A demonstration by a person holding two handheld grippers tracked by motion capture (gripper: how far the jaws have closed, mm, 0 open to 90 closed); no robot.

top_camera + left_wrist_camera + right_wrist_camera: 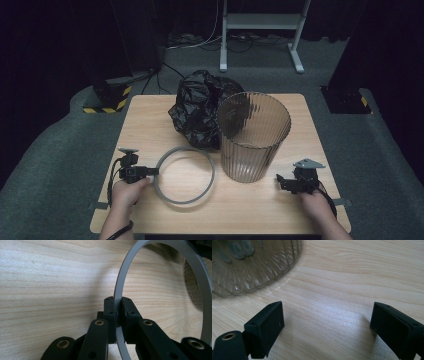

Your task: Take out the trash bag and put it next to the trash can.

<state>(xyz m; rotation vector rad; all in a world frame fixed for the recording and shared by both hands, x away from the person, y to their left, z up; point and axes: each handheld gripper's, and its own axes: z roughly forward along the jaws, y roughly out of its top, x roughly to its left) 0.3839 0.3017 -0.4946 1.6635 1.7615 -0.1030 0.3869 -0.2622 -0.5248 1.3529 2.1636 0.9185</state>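
The left tongs (150, 171) pinch the grey ring (186, 175) on the bench (260, 210), the right tongs (280, 180) wait spread beside the bin (254, 137); next, I think, the ring must be lifted.

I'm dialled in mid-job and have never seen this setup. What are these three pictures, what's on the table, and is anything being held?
No robot here: a person holds a two-jaw gripper in each hand at a wooden table. The high view looks down from above the person's side. The other two pictures come from cameras riding on the grippers, looking along their black jaws.

On the table stand a ribbed see-through waste bin, a crumpled black bin bag behind and beside it, and a grey ring lying flat in front.

The left gripper is shut on the grey ring's rim; the left gripper view shows the band pinched between its pads. The right gripper rests on the table beside the bin, jaws wide apart with bare wood between them, holding nothing.
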